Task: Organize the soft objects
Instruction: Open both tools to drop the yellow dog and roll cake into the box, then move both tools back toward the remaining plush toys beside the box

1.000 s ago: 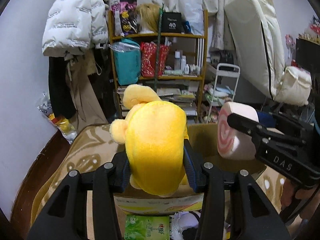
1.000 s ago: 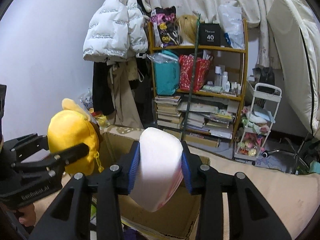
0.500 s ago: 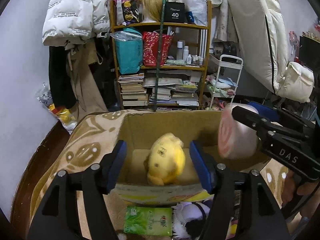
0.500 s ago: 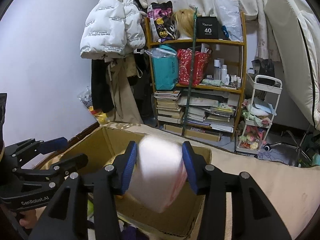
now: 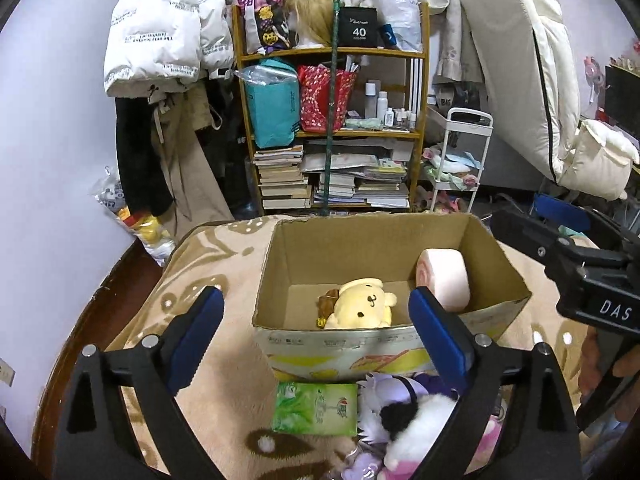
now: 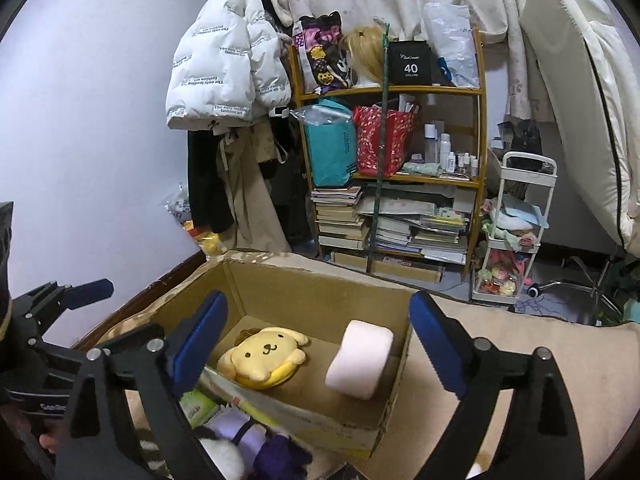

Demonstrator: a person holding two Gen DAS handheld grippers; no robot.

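Note:
An open cardboard box (image 5: pixel 280 264) (image 6: pixel 396 420) sits on the patterned blanket. Inside it lie a yellow dog plush (image 5: pixel 360 304) (image 6: pixel 264 354) on the left and a pink roll-cake cushion (image 5: pixel 444 278) (image 6: pixel 360 358) on the right. My left gripper (image 5: pixel 316 334) is open and empty, above the box's near edge. My right gripper (image 6: pixel 318 344) is open and empty over the box. The right gripper's body also shows in the left wrist view (image 5: pixel 580 276). The left gripper's body also shows at the left edge of the right wrist view (image 6: pixel 60 300).
In front of the box lie a green tissue pack (image 5: pixel 316 408) (image 6: pixel 198 408) and a pile of purple, white and black plush toys (image 5: pixel 404 416) (image 6: pixel 248 444). Behind stand a wooden shelf (image 5: pixel 332 128), a white cart (image 5: pixel 460 160), hanging coats (image 5: pixel 160 48) and a leaning mattress (image 5: pixel 528 72).
Both grippers opened wide. The yellow plush dropped from the left gripper and the pink cushion from the right into the box. Both grippers moved up and back.

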